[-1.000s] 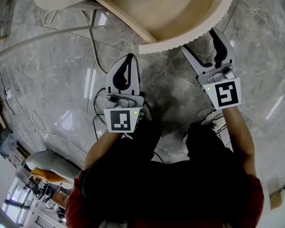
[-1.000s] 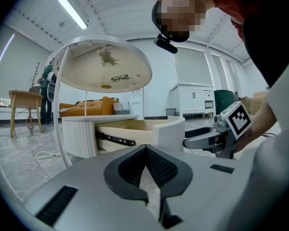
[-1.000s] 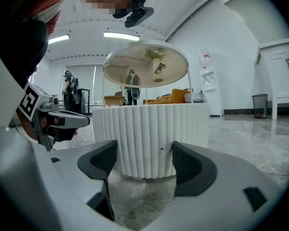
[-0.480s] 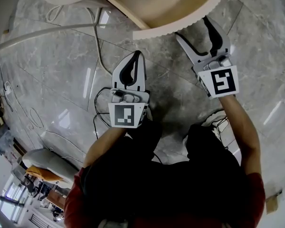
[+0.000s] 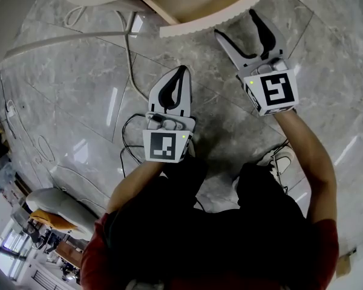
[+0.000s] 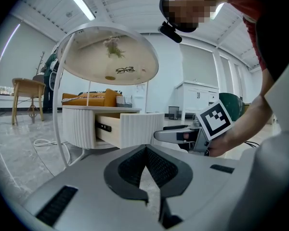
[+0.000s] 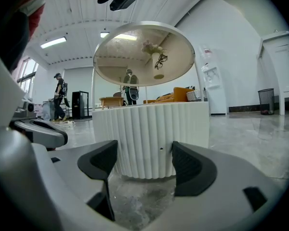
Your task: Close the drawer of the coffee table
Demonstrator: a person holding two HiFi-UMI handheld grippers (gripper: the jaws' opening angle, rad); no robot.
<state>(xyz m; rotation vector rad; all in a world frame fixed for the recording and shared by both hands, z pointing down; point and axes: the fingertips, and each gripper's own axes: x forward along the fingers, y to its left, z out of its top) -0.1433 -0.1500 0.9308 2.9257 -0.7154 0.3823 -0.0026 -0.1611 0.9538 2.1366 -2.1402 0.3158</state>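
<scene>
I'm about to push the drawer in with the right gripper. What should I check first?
1. The drawer stands open, ready to close: ok.
2. The right gripper faces the drawer front squarely: ok.
3. Right jaws apart and empty: ok.
4. Tips touching the front: cannot tell.
5. The left gripper is shut, empty and back from the drawer: ok.
6. The cable is away from the drawer: ok, it lies on the floor to one side.
</scene>
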